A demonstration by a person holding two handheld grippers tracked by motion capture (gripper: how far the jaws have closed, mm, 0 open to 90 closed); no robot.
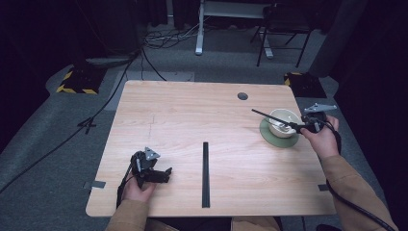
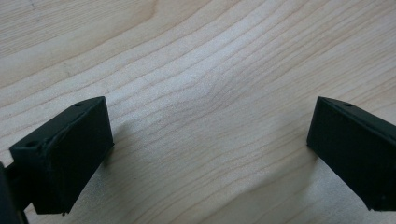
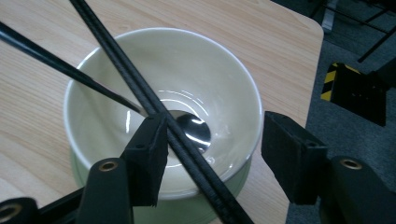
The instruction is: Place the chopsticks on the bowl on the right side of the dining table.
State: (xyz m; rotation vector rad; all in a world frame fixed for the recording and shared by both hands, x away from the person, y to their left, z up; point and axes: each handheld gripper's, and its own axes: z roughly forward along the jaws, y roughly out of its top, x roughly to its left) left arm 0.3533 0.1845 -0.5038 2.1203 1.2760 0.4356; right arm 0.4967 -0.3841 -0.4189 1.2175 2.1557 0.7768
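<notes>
While the right tongs stand released over the bowl on its green saucer (right side of the desk), a black stick lies across the rim, seemingly just set down. Next: withdraw cleanly. Left tongs rest open, low over bare wood.

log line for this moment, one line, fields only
left gripper: open, over bare table | right gripper: open over bowl | chopstick: across bowl, between fingers | bowl: on green saucer
</notes>
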